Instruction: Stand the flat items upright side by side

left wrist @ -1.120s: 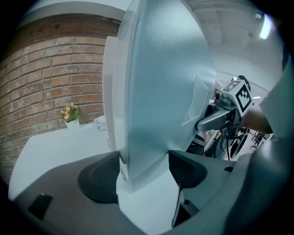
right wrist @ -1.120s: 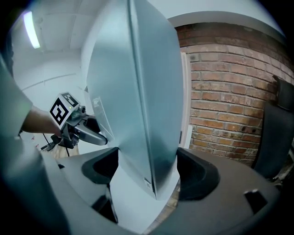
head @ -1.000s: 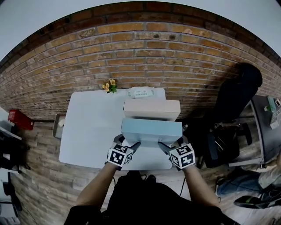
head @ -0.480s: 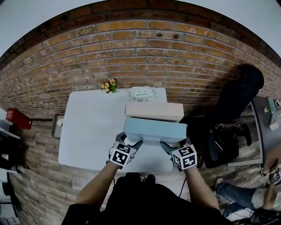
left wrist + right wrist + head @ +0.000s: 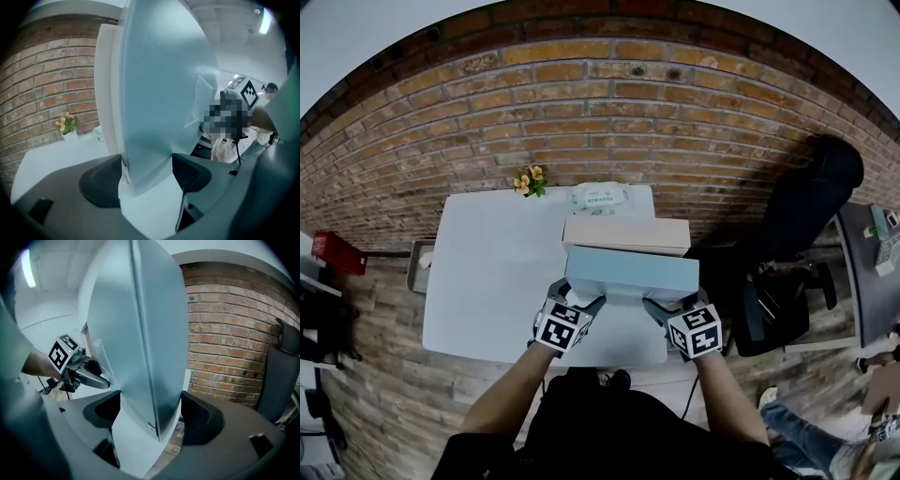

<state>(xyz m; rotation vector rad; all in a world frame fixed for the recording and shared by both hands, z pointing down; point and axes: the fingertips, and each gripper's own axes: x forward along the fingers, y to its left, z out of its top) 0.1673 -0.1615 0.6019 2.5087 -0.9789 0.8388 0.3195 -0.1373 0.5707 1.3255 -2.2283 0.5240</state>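
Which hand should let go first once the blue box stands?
Right, probably: both clamp the blue box, but the right gripper is at the table edge, the left gripper further over it.

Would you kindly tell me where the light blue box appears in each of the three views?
Head view: the light blue box sits at centre, nearer the person than the beige box.
Left gripper view: the box fills the middle, on edge in the left claw.
Right gripper view: the box fills the middle, on edge in the right claw.
Shared landmark: the brick wall behind it.
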